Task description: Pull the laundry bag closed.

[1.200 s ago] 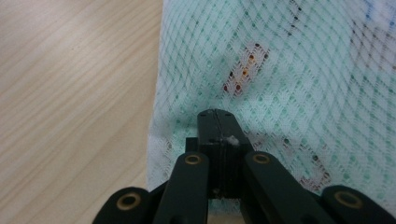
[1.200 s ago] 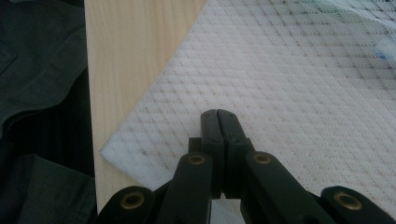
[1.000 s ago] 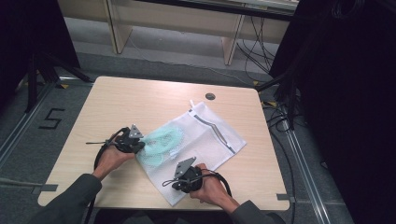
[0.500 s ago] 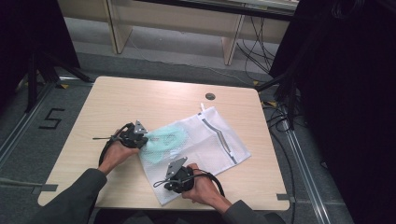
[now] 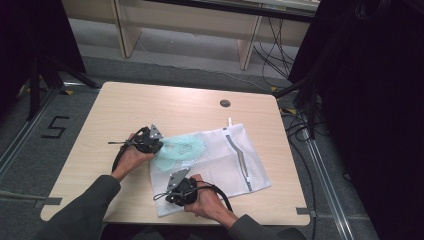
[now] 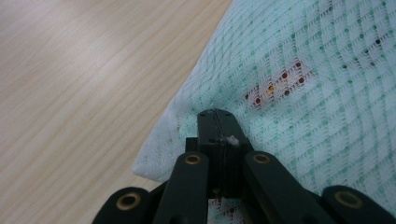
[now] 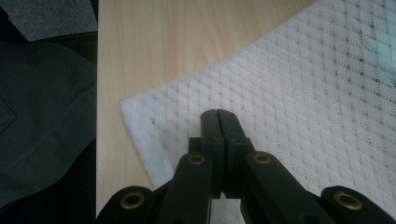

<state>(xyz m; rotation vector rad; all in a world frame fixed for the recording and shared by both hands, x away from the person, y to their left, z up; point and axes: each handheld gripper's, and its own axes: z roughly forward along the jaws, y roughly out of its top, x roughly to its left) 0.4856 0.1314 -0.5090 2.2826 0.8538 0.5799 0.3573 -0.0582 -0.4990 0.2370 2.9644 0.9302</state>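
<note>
From the high view we see a white mesh laundry bag lying flat on the pale wooden table, toward its near right, with a mint-green garment inside its left end. The left gripper sits at the bag's left edge, and the right gripper at its near left corner.

In the left gripper view we find the black jaws clenched on the mesh edge, green cloth showing through the weave.

In the right gripper view the jaws are pressed together on the bag's white corner, bare tabletop beyond.
</note>
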